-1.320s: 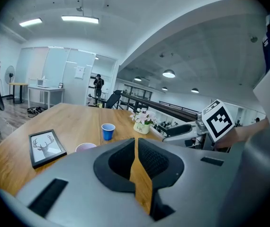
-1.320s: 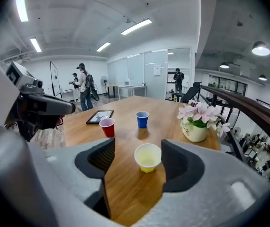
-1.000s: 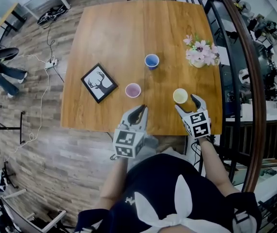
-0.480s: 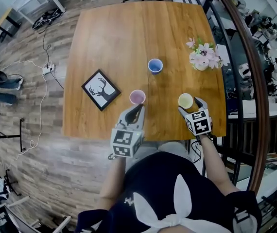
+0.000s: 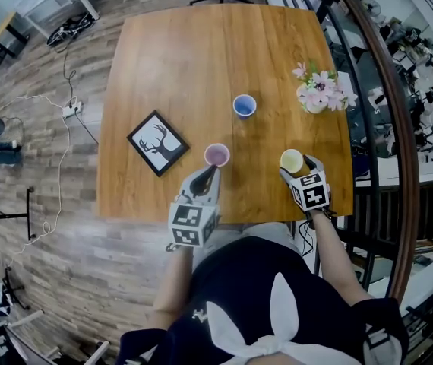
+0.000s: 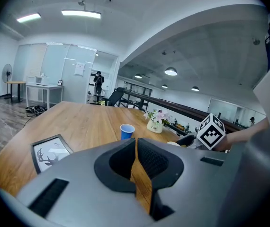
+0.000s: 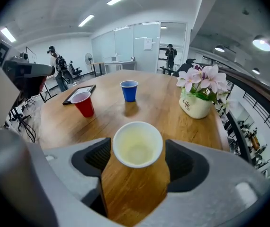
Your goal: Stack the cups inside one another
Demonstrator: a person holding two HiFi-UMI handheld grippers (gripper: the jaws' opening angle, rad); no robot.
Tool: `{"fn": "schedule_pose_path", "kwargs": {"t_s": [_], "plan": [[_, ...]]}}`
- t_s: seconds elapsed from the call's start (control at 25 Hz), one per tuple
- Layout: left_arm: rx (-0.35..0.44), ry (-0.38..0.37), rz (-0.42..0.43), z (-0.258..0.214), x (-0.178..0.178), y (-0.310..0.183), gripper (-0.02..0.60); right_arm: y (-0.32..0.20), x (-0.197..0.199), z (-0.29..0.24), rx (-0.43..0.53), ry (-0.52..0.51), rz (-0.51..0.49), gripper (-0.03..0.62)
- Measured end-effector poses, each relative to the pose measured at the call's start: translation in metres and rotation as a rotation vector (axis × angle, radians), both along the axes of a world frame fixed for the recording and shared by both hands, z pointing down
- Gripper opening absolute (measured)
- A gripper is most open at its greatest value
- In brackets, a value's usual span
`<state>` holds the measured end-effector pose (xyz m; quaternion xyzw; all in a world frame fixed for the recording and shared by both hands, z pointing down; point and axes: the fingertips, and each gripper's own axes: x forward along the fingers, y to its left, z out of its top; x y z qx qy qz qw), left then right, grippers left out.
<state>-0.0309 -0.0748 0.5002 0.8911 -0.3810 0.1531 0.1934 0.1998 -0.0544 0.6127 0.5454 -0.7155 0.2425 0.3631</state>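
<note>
Wooden table [image 5: 171,67] is carrying a deer picture frame [image 5: 156,142] at the left. The left gripper [image 5: 210,171], clenched on nothing, is pointing at the red cup [image 5: 216,155]. Its own view is hiding that cup behind the jaws, and the head view is showing it only pinkish. The blue cup [image 5: 244,106] is standing farther back. The right gripper [image 5: 297,166] is holding its jaws wide apart around the yellow cup [image 7: 138,148], not squeezing it.

Bright overhead light, sharp, fisheye-warped edges
</note>
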Motion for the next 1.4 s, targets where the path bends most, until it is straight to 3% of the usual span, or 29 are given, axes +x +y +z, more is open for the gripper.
{"fn": "schedule_pose_path", "kwargs": {"t_s": [0.2, 0.76, 1.4], "plan": [[-0.015, -0.004, 0.005, 0.007, -0.005, 0.001, 0.029, -0.001, -0.002, 0.0, -0.006, 0.009, -0.006, 0.322], [-0.026, 0.008, 0.004, 0.01, -0.002, 0.004, 0.029, -0.011, -0.009, -0.031, 0.048, 0.013, -0.045, 0.321], [-0.014, 0.014, -0.1, 0.006, -0.031, 0.014, 0.029, -0.048, -0.047, -0.094, 0.19, -0.005, -0.152, 0.321]]}}
